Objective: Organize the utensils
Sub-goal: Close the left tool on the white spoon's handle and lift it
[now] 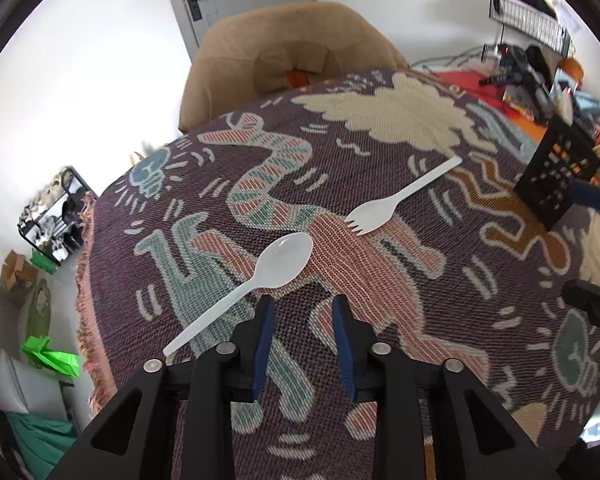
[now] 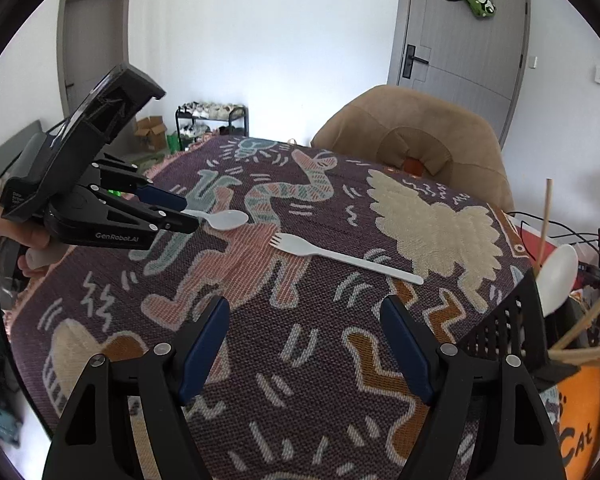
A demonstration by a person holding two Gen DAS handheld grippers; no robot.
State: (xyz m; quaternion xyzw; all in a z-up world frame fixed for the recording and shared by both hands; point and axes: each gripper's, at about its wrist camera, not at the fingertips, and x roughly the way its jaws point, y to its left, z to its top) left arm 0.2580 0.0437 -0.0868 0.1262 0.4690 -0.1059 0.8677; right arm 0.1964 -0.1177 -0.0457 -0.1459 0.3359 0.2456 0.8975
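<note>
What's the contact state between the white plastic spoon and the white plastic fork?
Apart. The left wrist view shows a strip of patterned cloth between the plastic spoon bowl and the plastic fork tines.

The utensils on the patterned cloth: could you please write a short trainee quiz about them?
1. True or false: the white fork lies inside the black holder.
2. What already stands in the holder? A: chopsticks and a standing spoon. B: a knife. C: nothing.
3. Fill in: of the two utensils on the cloth, the left hand-held gripper is nearest the ___.
Key: 1 false; 2 A; 3 loose spoon.
</note>
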